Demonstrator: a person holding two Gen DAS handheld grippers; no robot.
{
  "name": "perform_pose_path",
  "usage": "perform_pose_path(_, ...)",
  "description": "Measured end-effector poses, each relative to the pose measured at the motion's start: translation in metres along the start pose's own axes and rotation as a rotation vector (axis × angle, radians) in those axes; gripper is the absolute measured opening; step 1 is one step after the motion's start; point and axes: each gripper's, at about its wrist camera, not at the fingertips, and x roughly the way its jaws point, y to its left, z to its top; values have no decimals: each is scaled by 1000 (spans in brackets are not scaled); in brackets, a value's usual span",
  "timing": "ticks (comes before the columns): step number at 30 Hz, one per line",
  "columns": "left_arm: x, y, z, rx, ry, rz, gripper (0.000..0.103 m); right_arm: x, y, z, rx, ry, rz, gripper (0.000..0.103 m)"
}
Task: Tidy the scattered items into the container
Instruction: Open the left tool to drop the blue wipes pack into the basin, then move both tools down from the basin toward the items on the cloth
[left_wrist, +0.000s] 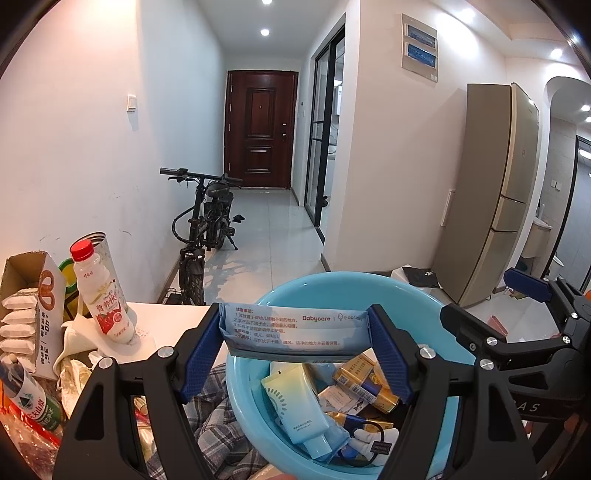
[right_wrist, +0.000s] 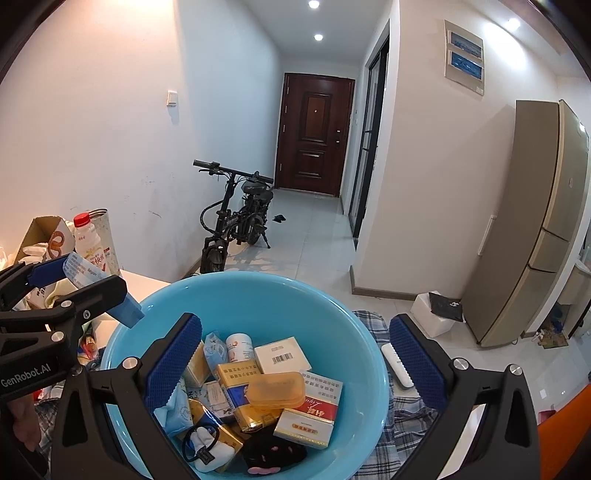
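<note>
The left gripper (left_wrist: 295, 345) clamps a wipes packet (left_wrist: 291, 328) above the basin (left_wrist: 424, 295)'s near-left rim; released there, it might fall outside. The right gripper (right_wrist: 295, 362) gapes empty.

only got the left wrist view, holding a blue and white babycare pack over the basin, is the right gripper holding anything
Observer: No, the right gripper is open and empty above the light blue plastic basin.
Operator: ok dropping the blue and white babycare pack then, anything outside the basin on that side
Observer: Yes, a white oblong remote-like item lies on the plaid cloth just right of the basin.
Operator: whats on top of the pile
Observer: A translucent orange plastic case lies on the cartons.
</note>
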Motion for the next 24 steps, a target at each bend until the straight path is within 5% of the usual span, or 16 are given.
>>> perform_pose_path(5,3,-2,0,-3,7,5,79,0,-1,1,-6,5,-5,103)
perform_pose_path(9,3,1,2,-8,-17,76,103,0,-5,0,2,5,-6,103)
perform_pose_path(13,4,1,2,-5,-2,50,103,-2,-9,1,17,-1,0,103)
perform_pose_path(24,3,-2,1,30,-3,119,103,-1,-4,-1,18,7,24,103)
